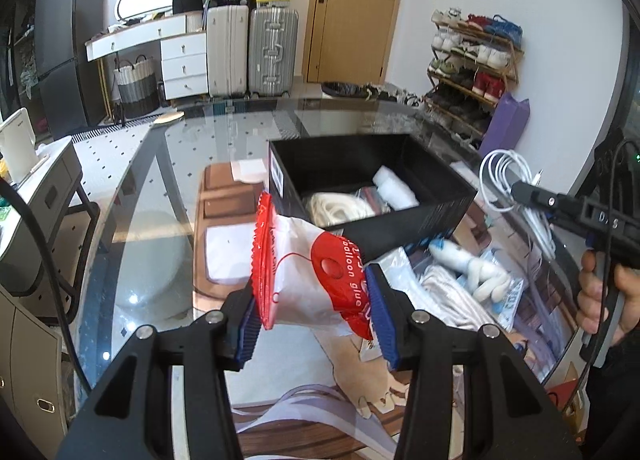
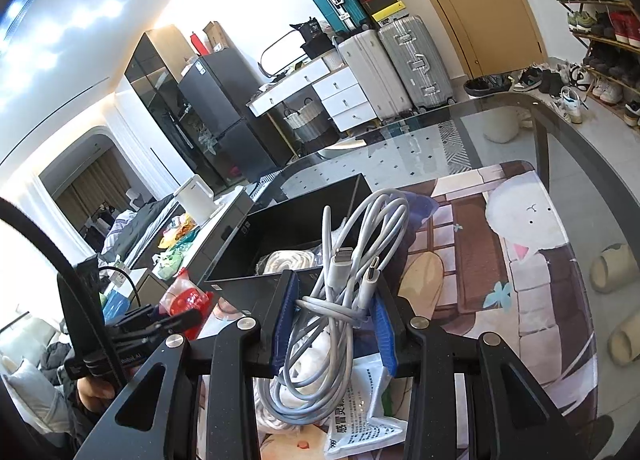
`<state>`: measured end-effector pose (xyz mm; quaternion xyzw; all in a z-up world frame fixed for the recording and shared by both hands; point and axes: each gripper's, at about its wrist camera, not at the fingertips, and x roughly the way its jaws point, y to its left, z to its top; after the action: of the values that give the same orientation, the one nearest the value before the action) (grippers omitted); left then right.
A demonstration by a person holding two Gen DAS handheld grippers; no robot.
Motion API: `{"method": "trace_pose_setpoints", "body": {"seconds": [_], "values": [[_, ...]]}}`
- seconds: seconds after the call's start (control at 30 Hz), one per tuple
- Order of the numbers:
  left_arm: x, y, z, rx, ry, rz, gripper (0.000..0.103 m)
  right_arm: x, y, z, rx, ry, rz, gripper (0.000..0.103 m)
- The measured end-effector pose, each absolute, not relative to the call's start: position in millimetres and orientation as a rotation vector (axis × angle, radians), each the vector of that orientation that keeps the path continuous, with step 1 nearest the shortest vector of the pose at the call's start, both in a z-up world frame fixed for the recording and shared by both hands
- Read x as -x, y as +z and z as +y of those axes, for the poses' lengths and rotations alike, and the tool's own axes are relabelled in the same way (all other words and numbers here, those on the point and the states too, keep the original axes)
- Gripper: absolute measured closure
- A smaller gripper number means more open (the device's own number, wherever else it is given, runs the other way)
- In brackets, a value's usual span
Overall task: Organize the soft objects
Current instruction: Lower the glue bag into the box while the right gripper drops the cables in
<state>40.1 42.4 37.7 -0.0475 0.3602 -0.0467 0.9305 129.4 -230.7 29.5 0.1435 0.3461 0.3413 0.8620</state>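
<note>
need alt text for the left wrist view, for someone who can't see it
The left claw grips a red and white packet above a glass table, just short of an open black box holding rope and small bags. At the right edge, the right claw holds a coiled white cable.

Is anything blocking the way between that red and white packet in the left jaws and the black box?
Nothing visible does. The left gripper holds the balloon glue packet just in front of the black box, whose top is open. The box already holds a coiled rope and other soft items, but room remains near its front.
</note>
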Motion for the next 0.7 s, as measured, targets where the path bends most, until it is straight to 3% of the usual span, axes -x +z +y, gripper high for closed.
{"method": "trace_pose_setpoints", "body": {"seconds": [0.7], "values": [[-62.2,64.3,22.5,0.074,-0.11,0.68,0.056,-134.1,60.0,-212.1,-0.267,0.795,0.692,0.067]]}}
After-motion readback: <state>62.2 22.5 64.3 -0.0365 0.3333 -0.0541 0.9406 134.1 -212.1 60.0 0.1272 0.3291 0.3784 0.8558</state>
